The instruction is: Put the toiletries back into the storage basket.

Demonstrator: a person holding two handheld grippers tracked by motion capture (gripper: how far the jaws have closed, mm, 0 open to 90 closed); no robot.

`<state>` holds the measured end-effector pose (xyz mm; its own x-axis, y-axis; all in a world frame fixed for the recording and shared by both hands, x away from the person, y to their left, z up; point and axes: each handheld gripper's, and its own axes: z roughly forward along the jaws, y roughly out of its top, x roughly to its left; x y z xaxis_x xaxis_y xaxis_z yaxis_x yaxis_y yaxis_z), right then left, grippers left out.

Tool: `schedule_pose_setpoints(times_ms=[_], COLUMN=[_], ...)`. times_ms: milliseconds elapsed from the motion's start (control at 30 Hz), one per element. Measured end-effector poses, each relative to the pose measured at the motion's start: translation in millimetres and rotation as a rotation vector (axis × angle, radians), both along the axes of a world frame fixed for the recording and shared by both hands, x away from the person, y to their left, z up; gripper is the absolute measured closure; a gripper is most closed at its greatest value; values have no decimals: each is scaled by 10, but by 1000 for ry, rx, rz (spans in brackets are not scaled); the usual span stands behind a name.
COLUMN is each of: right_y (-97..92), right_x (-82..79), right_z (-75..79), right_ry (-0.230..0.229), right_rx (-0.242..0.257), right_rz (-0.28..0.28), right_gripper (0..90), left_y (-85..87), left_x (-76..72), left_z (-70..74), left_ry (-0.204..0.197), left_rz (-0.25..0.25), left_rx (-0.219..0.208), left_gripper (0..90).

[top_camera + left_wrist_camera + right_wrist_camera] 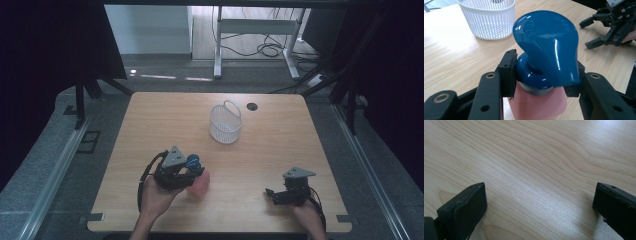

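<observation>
Table (150,125) of pale wood carries a white basket (225,124) near its far middle. On the near left, the left gripper (192,172) grips a pink bottle (199,185); the right gripper (272,195) rests well apart at the near right.

Left gripper view: the jaws clamp the bottle's blue cap (544,47) at its neck.

Right gripper view: the jaws stand wide apart over bare wood, holding nothing.
</observation>
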<state>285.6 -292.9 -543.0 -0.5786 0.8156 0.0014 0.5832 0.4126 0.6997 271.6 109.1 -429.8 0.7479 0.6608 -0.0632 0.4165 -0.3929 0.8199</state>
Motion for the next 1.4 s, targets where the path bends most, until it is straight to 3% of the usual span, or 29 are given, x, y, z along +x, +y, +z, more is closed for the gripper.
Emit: schedule_pose_setpoints(times_ms=[333,1400], right_y=[0,3], right_x=[0,5], right_z=[0,0], right_ry=[0,0], right_rx=[-1,-2], right_rz=[0,5], right_gripper=[0,0], left_y=[-62,-132], left_x=[114,483], left_z=[85,374], left_ry=[14,0], left_rz=[-3,33], left_rx=[33,30], left_gripper=[528,528])
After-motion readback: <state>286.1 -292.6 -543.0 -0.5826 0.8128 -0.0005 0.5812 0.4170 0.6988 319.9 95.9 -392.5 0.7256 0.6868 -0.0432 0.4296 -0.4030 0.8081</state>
